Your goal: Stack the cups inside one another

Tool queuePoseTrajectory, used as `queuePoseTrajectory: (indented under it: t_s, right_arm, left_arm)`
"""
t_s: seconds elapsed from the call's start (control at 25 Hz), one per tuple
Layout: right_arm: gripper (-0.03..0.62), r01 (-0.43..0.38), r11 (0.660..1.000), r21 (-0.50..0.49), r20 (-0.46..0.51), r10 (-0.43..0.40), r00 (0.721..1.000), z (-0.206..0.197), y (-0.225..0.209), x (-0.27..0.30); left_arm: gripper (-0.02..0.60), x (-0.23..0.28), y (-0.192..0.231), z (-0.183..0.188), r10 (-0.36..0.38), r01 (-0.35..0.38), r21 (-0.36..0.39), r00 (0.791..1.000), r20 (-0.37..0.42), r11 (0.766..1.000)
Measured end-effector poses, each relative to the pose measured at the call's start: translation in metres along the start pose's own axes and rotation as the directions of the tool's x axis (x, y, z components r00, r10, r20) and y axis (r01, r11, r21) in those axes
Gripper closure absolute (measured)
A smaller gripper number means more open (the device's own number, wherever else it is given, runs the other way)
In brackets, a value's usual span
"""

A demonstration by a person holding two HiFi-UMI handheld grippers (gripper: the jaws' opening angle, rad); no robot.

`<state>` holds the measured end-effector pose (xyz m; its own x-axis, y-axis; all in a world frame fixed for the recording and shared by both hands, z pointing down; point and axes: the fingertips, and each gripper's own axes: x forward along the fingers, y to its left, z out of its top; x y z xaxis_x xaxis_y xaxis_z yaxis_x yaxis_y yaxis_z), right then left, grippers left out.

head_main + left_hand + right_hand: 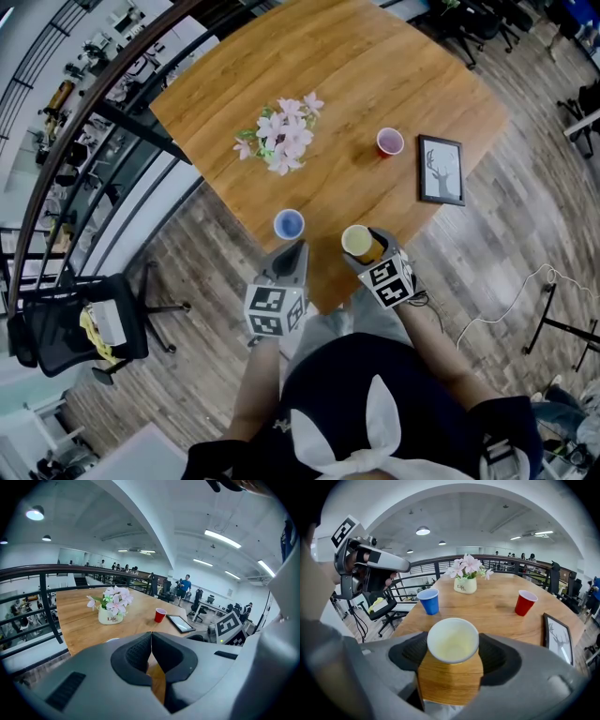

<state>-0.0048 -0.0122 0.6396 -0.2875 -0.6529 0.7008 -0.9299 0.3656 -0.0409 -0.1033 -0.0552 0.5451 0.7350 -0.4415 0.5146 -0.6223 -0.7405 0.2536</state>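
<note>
Nothing nested yet: red cup (390, 142), blue cup (289, 224) and yellow cup (357, 241) stand apart on the counter (375, 84) — my right claw (453, 645) is spread around the yellow cup, not clearly clamping, and my left claw (151, 641) is closed, empty, near the blue cup.

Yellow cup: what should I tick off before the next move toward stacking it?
1. Yellow cup stands between the right hand-held gripper jaws: ok.
2. Pads pressing on it: cannot tell; they sit right beside its rim.
3. Yellow cup upright and empty on the table: ok.
4. Blue cup upright, mouth open, nothing inside: ok.
5. Left hand-held gripper empty, jaws together: ok.
6. Red cup upright, apart from the others: ok.
</note>
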Motion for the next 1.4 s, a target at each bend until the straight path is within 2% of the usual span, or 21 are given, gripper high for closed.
queuePoseTrajectory:
  t_s: [0.48,0.88,1.4]
  right_arm:
    - [0.260,-0.013,1.000,0.006,0.017,0.013,1.000,0.012,-0.009,-0.009]
    - [0.261,0.009,1.000,0.007,0.146,-0.010,0.989,0.062,-0.033,-0.033]
    - [0.263,0.020,0.998,-0.051,0.326,-0.003,0.945,0.135,-0.047,-0.082]
  left_arm:
    - [0.563,0.006,-0.004,0.006,-0.004,0.004,0.006,1.000,0.009,1.000]
    - [0.563,0.009,-0.006,0.013,0.011,-0.011,0.008,1.000,0.022,1.000]
    - [0.563,0.018,-0.015,0.031,0.009,-0.010,0.012,0.999,0.046,1.000]
